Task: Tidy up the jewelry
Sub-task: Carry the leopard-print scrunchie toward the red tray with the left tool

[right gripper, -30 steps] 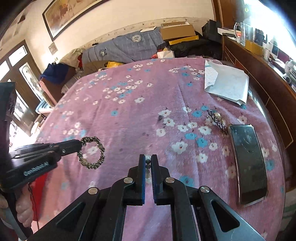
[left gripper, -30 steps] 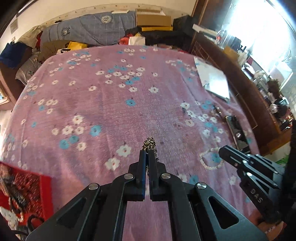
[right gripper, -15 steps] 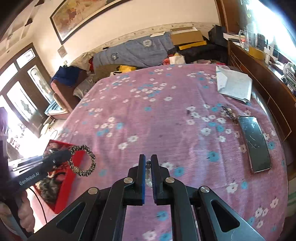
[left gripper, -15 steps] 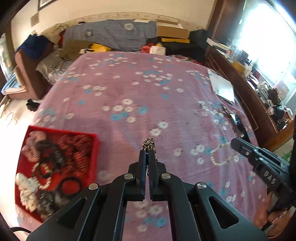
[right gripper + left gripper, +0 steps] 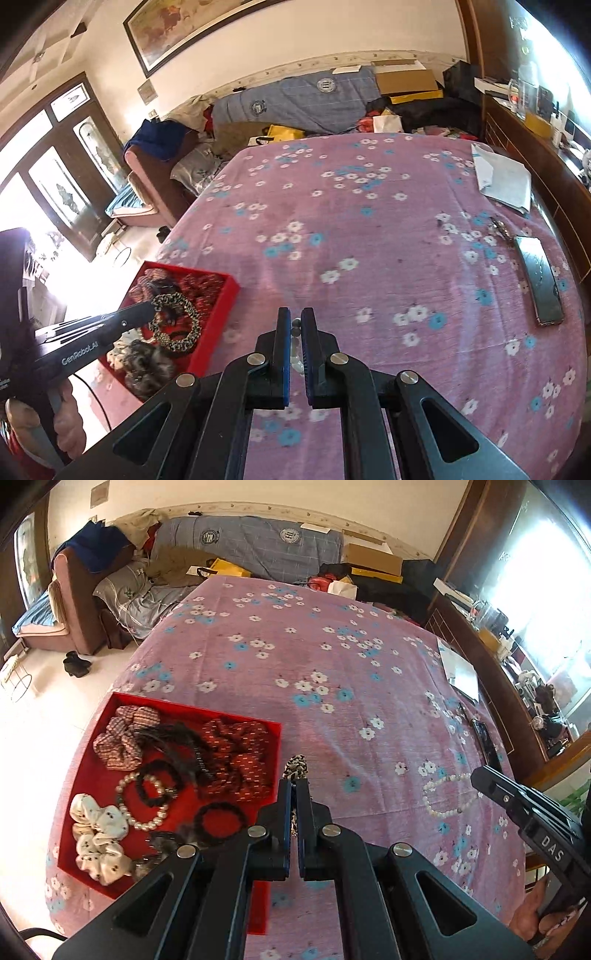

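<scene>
While the shallow red tray (image 5: 275, 726) already held scrunchies and bracelets, the left gripper (image 5: 293, 781) pinched a braided black-and-white bracelet (image 5: 173, 323) and the right gripper (image 5: 295, 321) pinched a pearl bead bracelet (image 5: 443, 794); neither was deposited yet.

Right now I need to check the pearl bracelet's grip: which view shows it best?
The left wrist view: the pearl bracelet hangs whole from the right gripper. The right wrist view shows only a few beads between its own fingers.

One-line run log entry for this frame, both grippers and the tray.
left gripper: shut on beaded bracelet | right gripper: shut on pearl bracelet | red tray: holds scrunchies, neither bracelet in yet
</scene>
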Tool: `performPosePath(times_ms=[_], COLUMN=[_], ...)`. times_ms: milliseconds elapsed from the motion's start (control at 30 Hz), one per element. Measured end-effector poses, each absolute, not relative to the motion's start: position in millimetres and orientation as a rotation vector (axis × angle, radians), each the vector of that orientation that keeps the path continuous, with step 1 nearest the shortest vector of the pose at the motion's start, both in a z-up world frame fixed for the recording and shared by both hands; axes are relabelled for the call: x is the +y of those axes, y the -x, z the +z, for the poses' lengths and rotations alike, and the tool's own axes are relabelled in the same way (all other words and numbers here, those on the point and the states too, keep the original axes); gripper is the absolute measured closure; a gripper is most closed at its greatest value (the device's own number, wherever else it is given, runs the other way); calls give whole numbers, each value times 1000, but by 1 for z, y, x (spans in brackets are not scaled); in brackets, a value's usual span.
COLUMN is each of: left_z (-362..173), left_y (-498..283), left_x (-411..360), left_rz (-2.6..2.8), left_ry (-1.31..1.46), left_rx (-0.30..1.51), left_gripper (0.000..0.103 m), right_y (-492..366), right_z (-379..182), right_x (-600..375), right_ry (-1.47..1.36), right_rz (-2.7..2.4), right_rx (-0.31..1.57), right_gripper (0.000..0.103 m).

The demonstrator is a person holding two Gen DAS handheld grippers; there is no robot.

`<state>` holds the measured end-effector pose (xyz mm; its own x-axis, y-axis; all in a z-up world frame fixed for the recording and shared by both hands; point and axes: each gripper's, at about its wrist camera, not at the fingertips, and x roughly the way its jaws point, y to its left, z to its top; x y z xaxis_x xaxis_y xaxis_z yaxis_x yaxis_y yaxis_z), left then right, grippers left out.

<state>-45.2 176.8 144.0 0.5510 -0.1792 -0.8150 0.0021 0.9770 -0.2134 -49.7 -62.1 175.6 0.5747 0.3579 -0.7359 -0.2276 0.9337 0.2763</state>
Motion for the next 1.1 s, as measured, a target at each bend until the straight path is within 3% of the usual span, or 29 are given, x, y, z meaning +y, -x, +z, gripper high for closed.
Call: performPosePath(times_ms=[533, 1100], left_z=[127, 174], left_y=[53, 93], left_x=[226, 200], left_rz=[-80, 62], left_ry=[178, 122], left_rx=[1021, 941], left_gripper=[101, 101], right_y=[76, 82], right_z=[165, 181], right_x=[12, 9], right_ry=[-94, -104], right_rz=[359, 517], right_rx=[953, 888], right_gripper=[96, 96])
